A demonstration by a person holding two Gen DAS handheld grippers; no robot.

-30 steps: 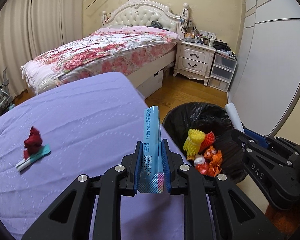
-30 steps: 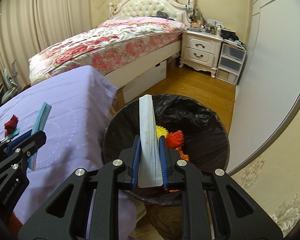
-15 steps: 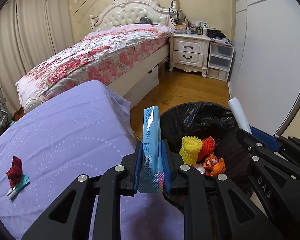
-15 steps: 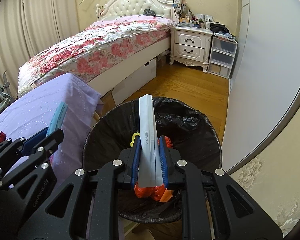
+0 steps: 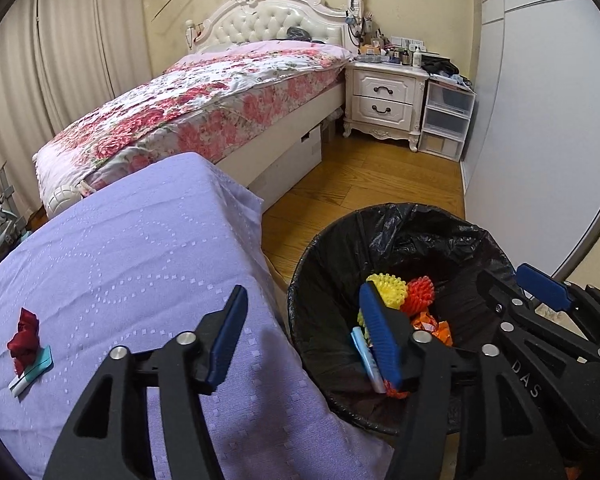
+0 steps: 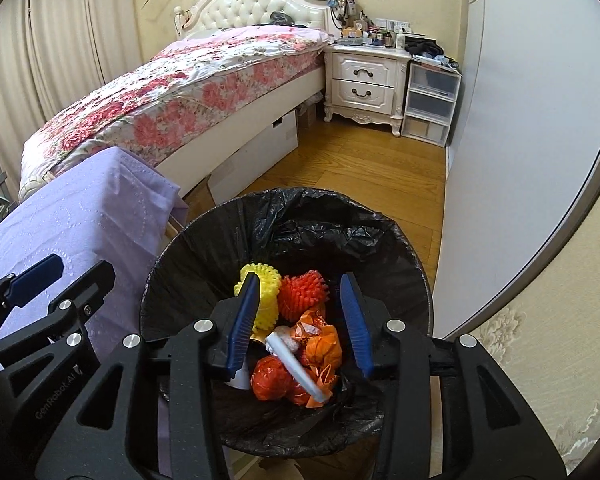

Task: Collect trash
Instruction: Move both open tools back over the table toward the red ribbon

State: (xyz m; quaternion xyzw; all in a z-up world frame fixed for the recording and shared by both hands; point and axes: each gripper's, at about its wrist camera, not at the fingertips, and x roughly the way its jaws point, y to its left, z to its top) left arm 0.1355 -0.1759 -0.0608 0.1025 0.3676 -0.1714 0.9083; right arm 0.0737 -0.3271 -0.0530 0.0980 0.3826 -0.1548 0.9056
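A black-lined trash bin (image 5: 324,264) (image 6: 412,276) stands on the floor beside the purple-covered table (image 5: 112,248). It holds yellow and red spiky balls (image 6: 284,286), orange wrappers and a white packet (image 6: 296,364). A blue packet (image 5: 366,358) lies inside the bin beside my left gripper's right finger. My left gripper (image 5: 304,334) is open and empty, straddling the table edge and the bin rim. My right gripper (image 6: 300,318) is open and empty above the bin. A red crumpled scrap (image 5: 24,334) and a teal-white packet (image 5: 34,372) lie on the table at the left.
A floral bed (image 5: 204,96) stands behind the table, with a white nightstand (image 5: 384,100) and plastic drawers (image 5: 446,120) at the back right. A white wardrobe door (image 6: 520,140) runs along the right. Wooden floor (image 6: 360,168) lies between bed and bin.
Both grippers have opened. The blue packet has dropped from the left gripper and the white packet from the right gripper into the bin. Both grippers moved right, over the bin.
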